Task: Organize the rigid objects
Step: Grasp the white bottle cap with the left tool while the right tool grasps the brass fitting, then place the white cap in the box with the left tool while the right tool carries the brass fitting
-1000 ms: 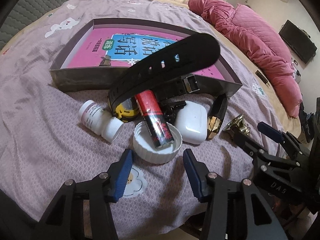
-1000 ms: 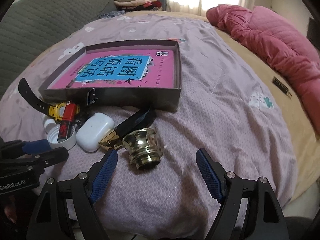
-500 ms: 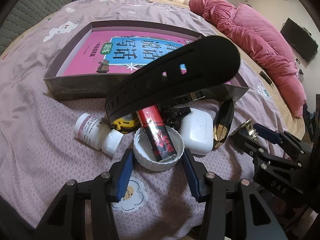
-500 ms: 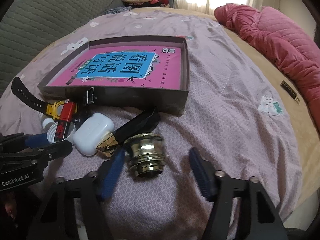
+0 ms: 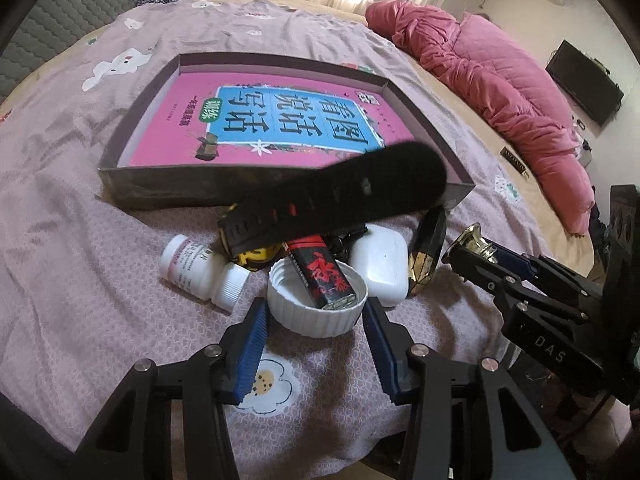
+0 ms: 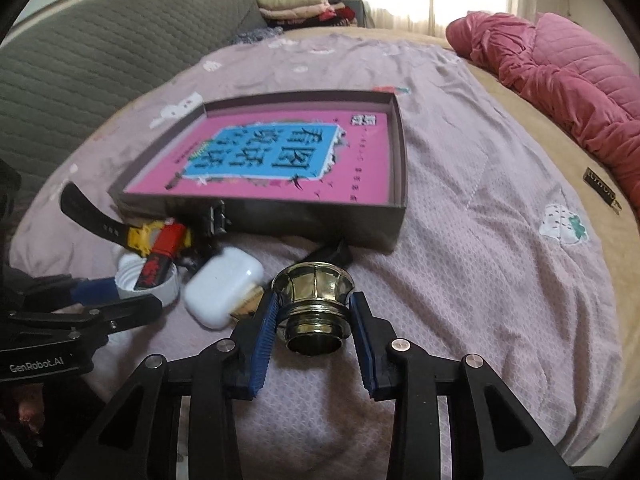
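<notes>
My right gripper (image 6: 316,322) is shut on a brass metal fitting (image 6: 314,304) and holds it just above the bedspread; the fitting also shows in the left wrist view (image 5: 474,240). My left gripper (image 5: 316,320) is open around a white ribbed cap (image 5: 316,306) with a red and black lighter (image 5: 320,272) lying in it. Behind them lie a white pill bottle (image 5: 200,266), a black watch strap (image 5: 336,196), a white earbud case (image 5: 380,264) and a black and gold clip (image 5: 428,256). A shallow dark box (image 5: 160,190) holds a pink book (image 5: 280,124).
The pile sits on a lilac bedspread (image 6: 480,240). A pink quilt (image 5: 492,76) lies at the far right. A grey quilted headboard (image 6: 100,60) stands at the left, with folded clothes (image 6: 300,4) behind.
My right gripper has closed on the brass fitting and lifted it slightly. My left gripper has moved forward so its fingers flank the white cap. The watch strap has swung lower.
</notes>
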`<state>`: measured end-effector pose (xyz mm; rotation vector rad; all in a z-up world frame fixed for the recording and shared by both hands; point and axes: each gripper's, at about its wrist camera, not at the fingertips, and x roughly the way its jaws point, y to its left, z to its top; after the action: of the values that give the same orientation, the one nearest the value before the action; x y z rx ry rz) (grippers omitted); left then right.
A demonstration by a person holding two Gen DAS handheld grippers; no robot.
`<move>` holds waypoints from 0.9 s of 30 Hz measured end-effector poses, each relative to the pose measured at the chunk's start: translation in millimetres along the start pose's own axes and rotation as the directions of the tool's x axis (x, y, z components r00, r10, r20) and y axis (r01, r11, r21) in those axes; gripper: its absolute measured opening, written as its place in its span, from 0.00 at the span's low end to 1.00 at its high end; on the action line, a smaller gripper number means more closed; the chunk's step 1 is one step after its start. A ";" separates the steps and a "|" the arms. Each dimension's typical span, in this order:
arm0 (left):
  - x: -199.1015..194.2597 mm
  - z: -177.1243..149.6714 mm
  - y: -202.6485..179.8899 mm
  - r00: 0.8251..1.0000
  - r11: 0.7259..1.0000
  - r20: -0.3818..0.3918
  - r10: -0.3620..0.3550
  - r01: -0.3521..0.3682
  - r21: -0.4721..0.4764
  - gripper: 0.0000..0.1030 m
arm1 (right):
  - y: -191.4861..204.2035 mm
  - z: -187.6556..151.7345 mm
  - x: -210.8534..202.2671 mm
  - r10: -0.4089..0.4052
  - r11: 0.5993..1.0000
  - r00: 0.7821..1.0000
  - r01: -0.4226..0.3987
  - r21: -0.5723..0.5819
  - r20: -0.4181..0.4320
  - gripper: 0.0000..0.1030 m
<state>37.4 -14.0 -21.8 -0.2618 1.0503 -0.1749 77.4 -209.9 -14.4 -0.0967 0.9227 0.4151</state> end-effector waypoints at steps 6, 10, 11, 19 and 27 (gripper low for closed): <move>-16.8 2.4 -0.1 0.999 1.000 0.054 -0.007 0.007 0.003 0.46 | -1.2 2.4 -4.9 0.021 0.999 1.000 -0.022 0.027 0.015 0.36; -22.5 4.9 2.9 0.997 1.000 0.075 -0.009 0.009 -0.009 0.46 | -2.8 3.1 -8.5 0.029 0.999 0.999 -0.030 0.039 0.024 0.36; -23.5 5.3 3.6 0.997 1.000 0.079 -0.009 0.010 -0.013 0.46 | -3.3 3.3 -9.6 0.031 0.999 0.999 -0.032 0.041 0.026 0.36; -15.9 8.2 13.4 0.997 0.999 0.071 0.006 -0.004 -0.032 0.00 | -4.1 4.8 -11.5 0.045 0.997 0.998 -0.047 0.060 0.032 0.36; -34.5 16.1 36.8 0.991 0.994 0.135 -0.007 0.021 -0.103 0.00 | -1.4 5.8 -12.0 0.052 0.997 0.998 -0.054 0.056 0.041 0.36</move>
<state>35.2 32.4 3.6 -0.3702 0.9248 -0.1132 76.0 -213.4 -1.6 -0.0114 0.8988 0.4380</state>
